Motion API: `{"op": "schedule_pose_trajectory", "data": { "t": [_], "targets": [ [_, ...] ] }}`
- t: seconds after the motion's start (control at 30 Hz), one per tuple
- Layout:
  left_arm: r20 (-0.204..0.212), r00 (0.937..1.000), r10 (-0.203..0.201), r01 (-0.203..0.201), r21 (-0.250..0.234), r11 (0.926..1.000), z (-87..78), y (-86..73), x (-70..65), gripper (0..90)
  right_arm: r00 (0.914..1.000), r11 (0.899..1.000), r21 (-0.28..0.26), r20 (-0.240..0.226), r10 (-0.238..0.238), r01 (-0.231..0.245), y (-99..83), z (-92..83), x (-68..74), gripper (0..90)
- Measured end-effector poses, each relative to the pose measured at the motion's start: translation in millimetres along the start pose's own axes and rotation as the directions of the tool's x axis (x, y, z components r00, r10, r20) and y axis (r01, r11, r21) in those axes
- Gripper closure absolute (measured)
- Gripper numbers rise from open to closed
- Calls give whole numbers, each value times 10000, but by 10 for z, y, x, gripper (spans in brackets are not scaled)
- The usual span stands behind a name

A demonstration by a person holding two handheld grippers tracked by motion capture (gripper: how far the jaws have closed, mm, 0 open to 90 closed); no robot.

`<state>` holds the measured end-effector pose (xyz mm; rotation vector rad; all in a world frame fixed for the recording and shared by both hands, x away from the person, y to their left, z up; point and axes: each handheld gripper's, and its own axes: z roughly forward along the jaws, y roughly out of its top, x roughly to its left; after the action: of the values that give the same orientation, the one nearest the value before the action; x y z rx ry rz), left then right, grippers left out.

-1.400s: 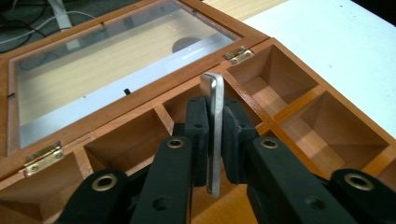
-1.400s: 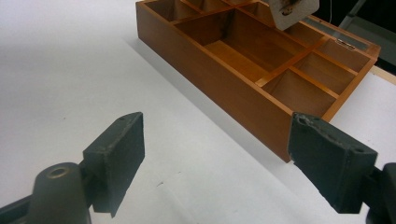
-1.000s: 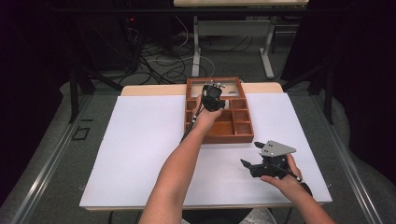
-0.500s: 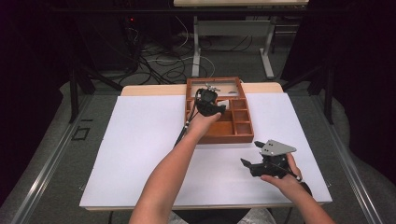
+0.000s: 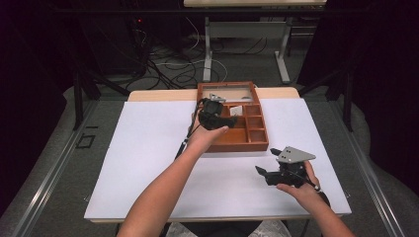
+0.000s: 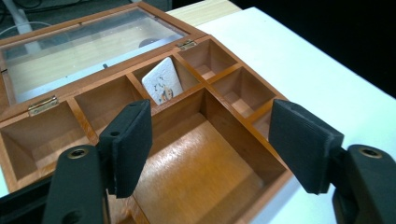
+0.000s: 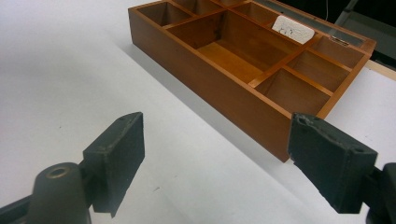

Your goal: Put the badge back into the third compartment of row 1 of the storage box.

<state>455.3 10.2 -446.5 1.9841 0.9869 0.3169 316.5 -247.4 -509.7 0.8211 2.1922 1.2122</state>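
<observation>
lab | dark curtains [image 5: 34, 74] | floor cables [image 5: 168, 64] | white-covered table [image 5: 148, 148]

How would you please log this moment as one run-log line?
left gripper: open, over brown wooden compartment box | right gripper: open, over white table cover | small white card: leaning in rear compartment

I counted one wooden box [image 5: 249, 133], its glass lid [image 6: 88, 46] open, toward the white worktop's [image 5: 148, 163] far edge. One white card [image 6: 162, 83] stood inside it. I held two grippers, left [image 5: 213, 116] and right [image 5: 281, 168].

Brown wood box [image 5: 257, 143], white printed card [image 6: 162, 85] inside; black claws; white table [image 5: 148, 163].
</observation>
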Motion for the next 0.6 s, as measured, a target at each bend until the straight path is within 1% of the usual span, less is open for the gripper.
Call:
{"op": "schedule_pose_trajectory", "data": {
  "t": [0.03, 0.13, 0.17, 0.23, 0.3, 0.4, 0.43, 0.5, 0.53, 0.57, 0.6],
  "targets": [
    [-16, 10000, -14, 14, 13, 10000, -41, -9, -6, 269, 9999, 9999, 14, -29, 122, -122, 0, -3, 4, 187],
    [-81, 9999, 107, -109, -241, 9997, -158, -51, -9, 236, 9998, 9996, 191, -47, 200, -200, 2, -14, -7, 187],
    [-53, 10000, 78, -80, -274, 9996, -201, -69, -7, 213, 9996, 9996, 82, -27, 282, -281, -1, -10, -5, 187],
    [26, 10000, 2, -1, -373, 9993, -282, -115, 1, 171, 9998, 9998, 34, -21, 219, -219, 3, -11, -15, 187],
    [45, 10000, 50, -47, -495, 9988, -369, -164, 21, 163, 9997, 9997, 17, 9, 244, -244, 3, -16, -17, 187],
    [161, 9998, -96, 107, -740, 9972, -501, -241, 43, 156, 9997, 9997, 28, 51, 259, -259, 6, -21, -25, 186],
    [200, 9996, -190, 206, -833, 9963, -546, -269, 43, 149, 9994, 9994, 3, 111, 342, -342, 5, -25, -20, 187],
    [301, 9994, -179, 208, -994, 9948, -627, -321, 57, 137, 9995, 9995, -20, 108, 305, -305, 9, -27, -26, 187],
    [337, 9990, -310, 342, -997, 9944, -664, -345, 56, 119, 9993, 9993, -45, 114, 366, -365, 10, -28, -25, 187],
    [413, 9981, -459, 501, -1071, 9930, -700, -373, 61, 81, 9994, 9994, -58, 104, 333, -332, 12, -27, -32, 186],
    [449, 9977, -515, 566, -1214, 9910, -732, -406, 68, 43, 9993, 9993, -76, 83, 365, -364, 11, -26, -35, 186]
  ]
}}
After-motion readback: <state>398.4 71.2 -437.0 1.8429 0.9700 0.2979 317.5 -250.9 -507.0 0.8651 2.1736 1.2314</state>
